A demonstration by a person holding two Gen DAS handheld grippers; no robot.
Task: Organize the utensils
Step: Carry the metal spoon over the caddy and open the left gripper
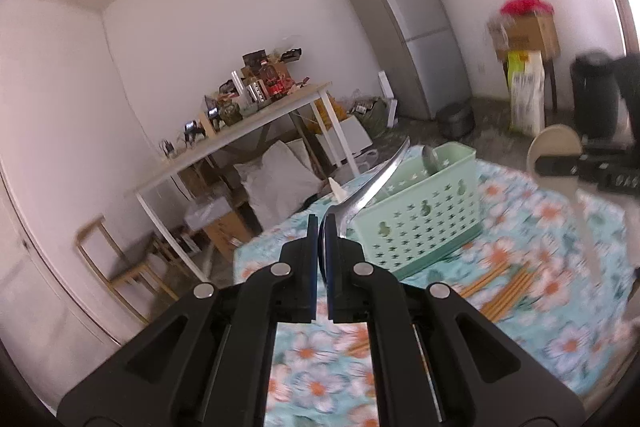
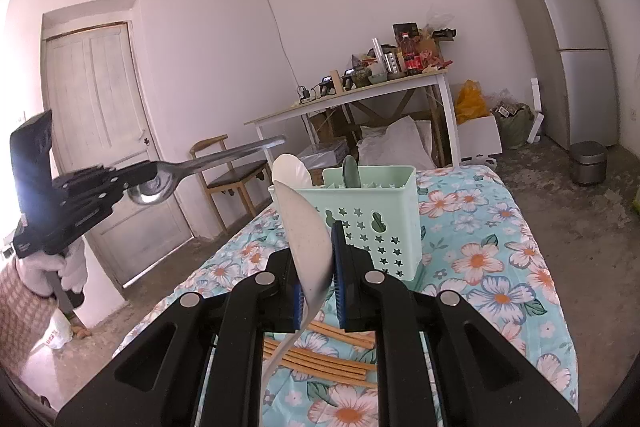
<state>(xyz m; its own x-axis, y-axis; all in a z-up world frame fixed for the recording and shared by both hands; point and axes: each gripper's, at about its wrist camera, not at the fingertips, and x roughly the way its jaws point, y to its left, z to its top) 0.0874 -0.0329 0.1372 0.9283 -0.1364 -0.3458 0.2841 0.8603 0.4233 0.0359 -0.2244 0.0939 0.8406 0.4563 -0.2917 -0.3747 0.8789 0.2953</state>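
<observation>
Right wrist view, right gripper jaws clamping one pale spoon, left gripper jaws pinching one steel spoon, one basket.

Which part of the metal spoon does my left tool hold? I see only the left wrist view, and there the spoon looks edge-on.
Observer: The left tool is shut on the bowl of the metal spoon. The handle points away from the tool, almost level.
Operator: What is under the right tool? My view is blurred there.
Observer: The right tool clamps the white spoon at its bowl, and the handle hangs down over the chopsticks, which lie on the flowered cloth.
Operator: Is the white spoon near the basket?
Observer: Yes, its bowl is up in front of the green basket, not in it.
</observation>
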